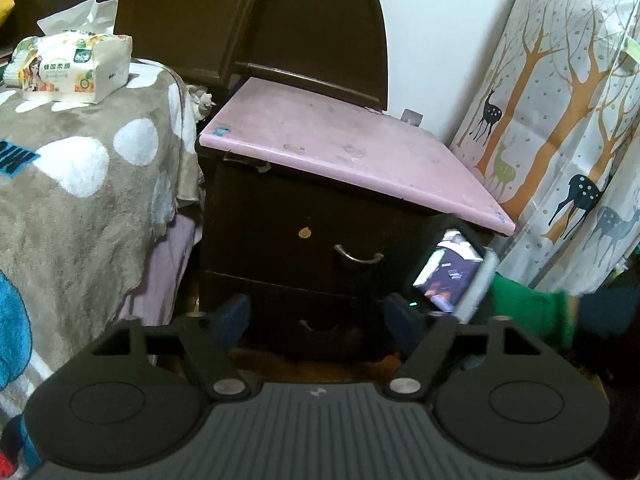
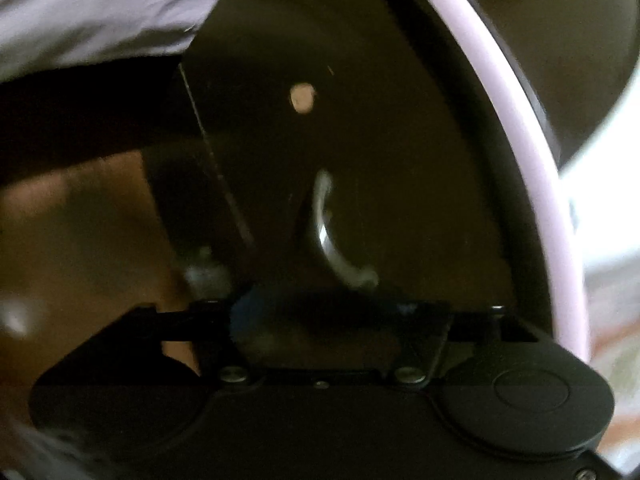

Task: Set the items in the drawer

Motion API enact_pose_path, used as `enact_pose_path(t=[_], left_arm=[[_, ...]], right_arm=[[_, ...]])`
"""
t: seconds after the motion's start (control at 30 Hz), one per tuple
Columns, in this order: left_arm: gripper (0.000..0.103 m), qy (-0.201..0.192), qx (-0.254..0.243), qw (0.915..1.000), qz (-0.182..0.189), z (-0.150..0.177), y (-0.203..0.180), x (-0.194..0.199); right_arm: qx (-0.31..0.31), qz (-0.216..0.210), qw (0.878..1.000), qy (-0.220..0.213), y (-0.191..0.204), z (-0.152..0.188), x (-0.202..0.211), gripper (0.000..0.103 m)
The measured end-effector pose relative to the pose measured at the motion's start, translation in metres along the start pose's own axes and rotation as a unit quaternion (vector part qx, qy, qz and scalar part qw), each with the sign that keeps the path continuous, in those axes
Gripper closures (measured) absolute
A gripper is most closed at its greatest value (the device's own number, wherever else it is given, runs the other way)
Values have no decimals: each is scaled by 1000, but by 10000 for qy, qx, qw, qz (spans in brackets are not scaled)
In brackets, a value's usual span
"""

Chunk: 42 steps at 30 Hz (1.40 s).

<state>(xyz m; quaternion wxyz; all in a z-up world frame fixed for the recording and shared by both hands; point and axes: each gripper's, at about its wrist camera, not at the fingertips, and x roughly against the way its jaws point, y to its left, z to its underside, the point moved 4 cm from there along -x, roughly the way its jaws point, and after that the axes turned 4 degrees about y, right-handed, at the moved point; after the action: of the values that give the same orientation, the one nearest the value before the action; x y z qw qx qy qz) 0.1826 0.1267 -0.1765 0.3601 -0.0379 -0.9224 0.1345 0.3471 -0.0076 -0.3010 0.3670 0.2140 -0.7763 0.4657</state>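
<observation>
A dark wooden nightstand (image 1: 296, 236) with a pink top (image 1: 344, 144) stands by the bed. Its upper drawer is shut and has a curved metal handle (image 1: 358, 256); a lower drawer handle (image 1: 320, 328) shows below. My left gripper (image 1: 316, 320) is open and empty, held back from the drawers. My right gripper unit (image 1: 452, 276), held by a green-gloved hand (image 1: 532, 312), is near the upper drawer's right side. In the blurred right wrist view the handle (image 2: 332, 232) lies just beyond my right gripper (image 2: 332, 312), whose fingers stand apart with nothing between them.
A bed with a spotted blanket (image 1: 80, 184) stands left of the nightstand, with a tissue pack (image 1: 76, 68) on it. A deer-print fabric wardrobe (image 1: 560, 128) stands on the right. A white wall (image 1: 432, 40) is behind.
</observation>
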Motion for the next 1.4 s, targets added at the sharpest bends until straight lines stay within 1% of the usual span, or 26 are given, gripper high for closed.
enact_pose_path(t=[0.03, 0.07, 0.13, 0.17, 0.23, 0.3, 0.33, 0.43, 0.53, 0.63, 0.77, 0.9, 1.0, 1.17, 1.23, 1.3, 1.4], left_arm=[[20, 15, -14, 10000, -18, 0, -1, -1], [14, 31, -28, 10000, -37, 1, -1, -1], [11, 76, -88, 9999, -123, 3, -5, -2], [11, 91, -136, 9997, -170, 4, -8, -3], [11, 108, -251, 9993, -261, 5, -14, -3], [11, 106, -358, 9987, -346, 6, -21, -2], [11, 84, -393, 9985, -371, 6, -25, -1], [11, 67, -480, 9979, -420, 6, -37, 3], [11, 29, -472, 9979, -447, 5, -48, 11], [11, -17, -479, 9978, -468, 5, -59, 20], [11, -118, -569, 9972, -469, 5, -77, 42], [11, -219, -659, 9965, -469, 4, -94, 64], [11, -295, -726, 9958, -470, 4, -107, 80], [11, -421, -838, 9945, -471, 3, -128, 108], [11, -463, -808, 9946, -455, 2, -137, 115], [11, -502, -918, 9930, -546, 1, -142, 124], [11, -561, -1051, 9906, -673, 2, -150, 135]], right_arm=[[-319, -158, 9993, 102, -4, 7, 5, 21], [-691, -333, 9968, 220, -8, 15, 12, 20], [-1414, -720, 9866, 392, -13, 32, 22, 20], [-1800, -914, 9783, 464, -16, 41, 29, 19], [-2579, -1232, 9571, 485, -24, 58, 46, 19], [-3281, -1487, 9318, 438, -32, 76, 69, 9], [-3524, -1522, 9225, 407, -35, 84, 82, 9], [-3928, -1409, 9084, 246, -41, 99, 121, 8], [-4252, -1323, 8954, 48, -51, 106, 151, 8], [-4379, -1096, 8923, -11, -59, 114, 187, 8], [-4461, -1016, 8889, -229, -63, 129, 235, 8], [-4550, -840, 8857, -390, -61, 141, 269, 8], [-4646, -782, 8808, -478, -57, 149, 288, 8], [-4616, -768, 8819, -576, -53, 157, 313, 8], [-4592, -719, 8833, -616, -52, 160, 323, 8], [-4553, -688, 8853, -651, -51, 162, 331, 8], [-4560, -658, 8847, -711, -49, 165, 340, 8]])
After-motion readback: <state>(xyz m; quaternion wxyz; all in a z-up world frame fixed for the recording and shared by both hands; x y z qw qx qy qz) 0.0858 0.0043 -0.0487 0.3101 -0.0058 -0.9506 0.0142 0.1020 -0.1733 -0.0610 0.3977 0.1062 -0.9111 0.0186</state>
